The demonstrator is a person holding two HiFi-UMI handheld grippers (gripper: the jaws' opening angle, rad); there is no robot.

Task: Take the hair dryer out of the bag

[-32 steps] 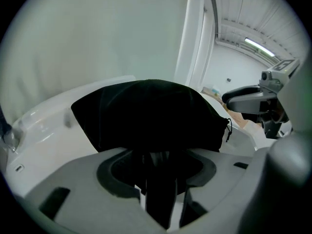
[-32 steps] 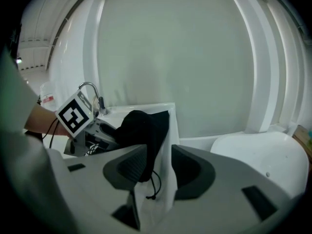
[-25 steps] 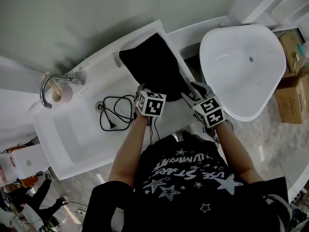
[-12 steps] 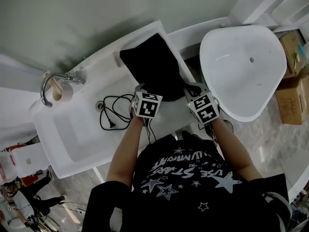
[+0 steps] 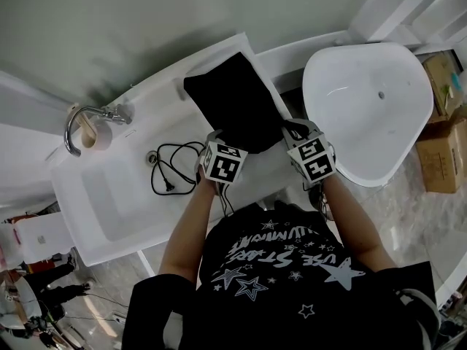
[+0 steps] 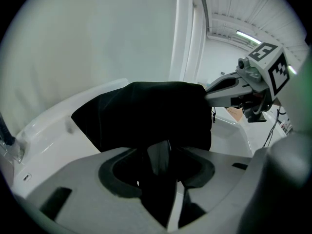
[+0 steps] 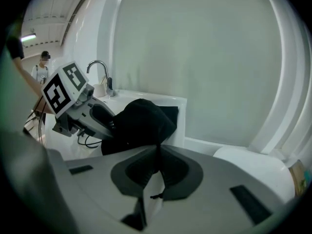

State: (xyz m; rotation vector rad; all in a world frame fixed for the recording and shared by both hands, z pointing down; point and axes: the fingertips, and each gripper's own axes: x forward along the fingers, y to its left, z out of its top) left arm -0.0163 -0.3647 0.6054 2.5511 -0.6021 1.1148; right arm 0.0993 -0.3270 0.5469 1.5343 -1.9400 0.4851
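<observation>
The black bag (image 5: 235,106) lies on the white counter (image 5: 157,126) beside the sink. My left gripper (image 5: 216,137) is at the bag's near left corner. In the left gripper view its jaws (image 6: 158,156) are shut on a glossy black part, by its look the hair dryer's handle (image 6: 159,161), which reaches into the bag (image 6: 146,112). The dryer's body is hidden inside. My right gripper (image 5: 293,133) is at the bag's near right corner, jaws together (image 7: 157,148) pinching the black fabric (image 7: 141,121). The black cord (image 5: 172,168) lies coiled on the counter left of my left gripper.
A chrome faucet (image 5: 86,119) and the sink basin (image 5: 109,195) are at the left. A white tub (image 5: 365,100) stands close on the right, with cardboard boxes (image 5: 442,152) beyond it. The wall rises just behind the counter.
My right gripper's jaws have gone from wide open to closed on the bag's edge, and it has shifted slightly up the picture. My left gripper has kept its hold and place.
</observation>
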